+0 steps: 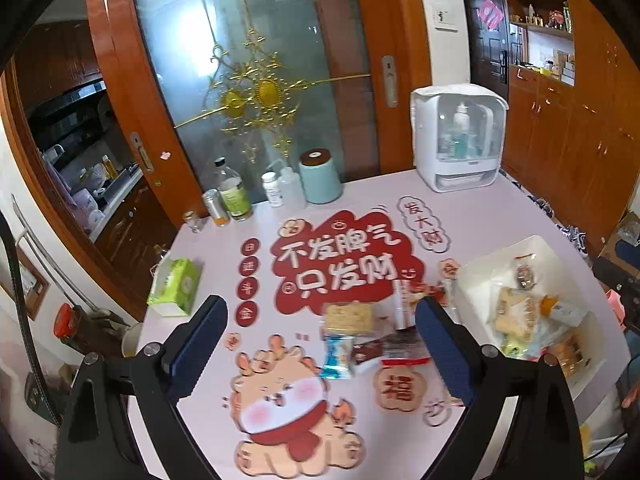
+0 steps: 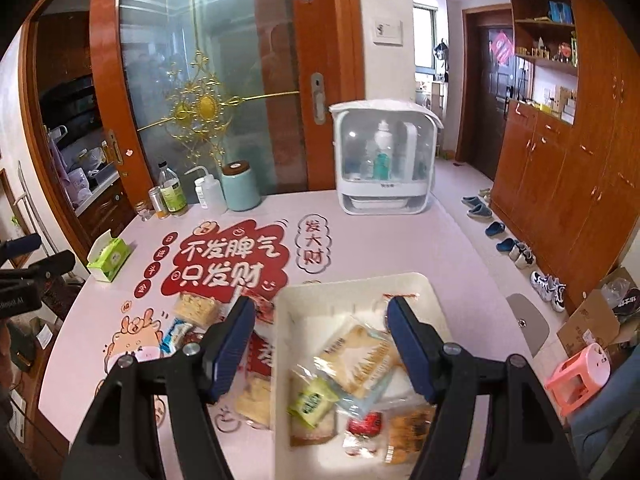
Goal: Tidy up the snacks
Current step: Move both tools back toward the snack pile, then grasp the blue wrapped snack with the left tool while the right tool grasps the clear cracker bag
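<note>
On the table [image 1: 500,216], both hand-held grippers [image 1: 320,344] [image 2: 320,344] gape empty over one white tray [image 2: 280,360] of snacks.

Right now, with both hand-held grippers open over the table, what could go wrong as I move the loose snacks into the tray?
1. The loose snacks overlap in a pile beside the white tray; the left hand-held gripper could pinch two at once.
2. The tray already holds a heap; another packet might slide out.
3. The puffed-rice bar looks brittle and could crush.
</note>
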Demonstrator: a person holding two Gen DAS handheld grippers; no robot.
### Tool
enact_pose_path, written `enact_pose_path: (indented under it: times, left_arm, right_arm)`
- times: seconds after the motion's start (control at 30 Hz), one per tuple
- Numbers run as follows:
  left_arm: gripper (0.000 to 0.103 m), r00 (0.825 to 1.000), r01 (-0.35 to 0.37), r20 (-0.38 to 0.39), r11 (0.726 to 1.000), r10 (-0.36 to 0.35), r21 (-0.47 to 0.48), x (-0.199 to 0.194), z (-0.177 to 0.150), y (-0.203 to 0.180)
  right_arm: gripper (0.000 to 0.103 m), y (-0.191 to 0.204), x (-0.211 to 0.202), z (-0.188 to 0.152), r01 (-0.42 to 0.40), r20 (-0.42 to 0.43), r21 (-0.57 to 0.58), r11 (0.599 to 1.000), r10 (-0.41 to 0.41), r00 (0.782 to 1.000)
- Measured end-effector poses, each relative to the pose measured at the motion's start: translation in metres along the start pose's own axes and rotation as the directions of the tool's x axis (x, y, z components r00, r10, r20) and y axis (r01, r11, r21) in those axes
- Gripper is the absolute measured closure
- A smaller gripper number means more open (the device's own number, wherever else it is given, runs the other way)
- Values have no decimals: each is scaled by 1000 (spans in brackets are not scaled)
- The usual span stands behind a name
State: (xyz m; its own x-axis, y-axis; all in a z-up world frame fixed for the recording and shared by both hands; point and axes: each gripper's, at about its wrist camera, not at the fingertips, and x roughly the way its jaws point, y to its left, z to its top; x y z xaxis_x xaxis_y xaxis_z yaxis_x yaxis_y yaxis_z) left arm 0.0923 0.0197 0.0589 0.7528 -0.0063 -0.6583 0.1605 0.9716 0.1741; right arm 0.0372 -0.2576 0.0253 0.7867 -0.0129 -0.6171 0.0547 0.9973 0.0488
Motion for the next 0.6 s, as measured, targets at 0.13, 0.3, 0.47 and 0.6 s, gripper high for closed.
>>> enact_pose_path:
  times: [0.13,0.3,0.47,0.6]
  left_arm:
    - [8,999,31,-23,1000,-31,0,18,-4,29]
    - [8,992,98,-88,995,-95,26,64,-16,43]
    - [8,971,165,-183,986,-156,35,127,-39,40]
    - [8,950,167,-266,986,-162,-4,185,-64,30]
  right_arm:
    - [34,35,7,2,-6,-1,-3,1000,6,1000]
    - [34,69,37,2,-35,-72,19,999,37,997]
    - [34,105,87,-3,-63,-161,-44,997,55,985]
    - [34,126,139,-10,-107,-219,-103,989,82,972]
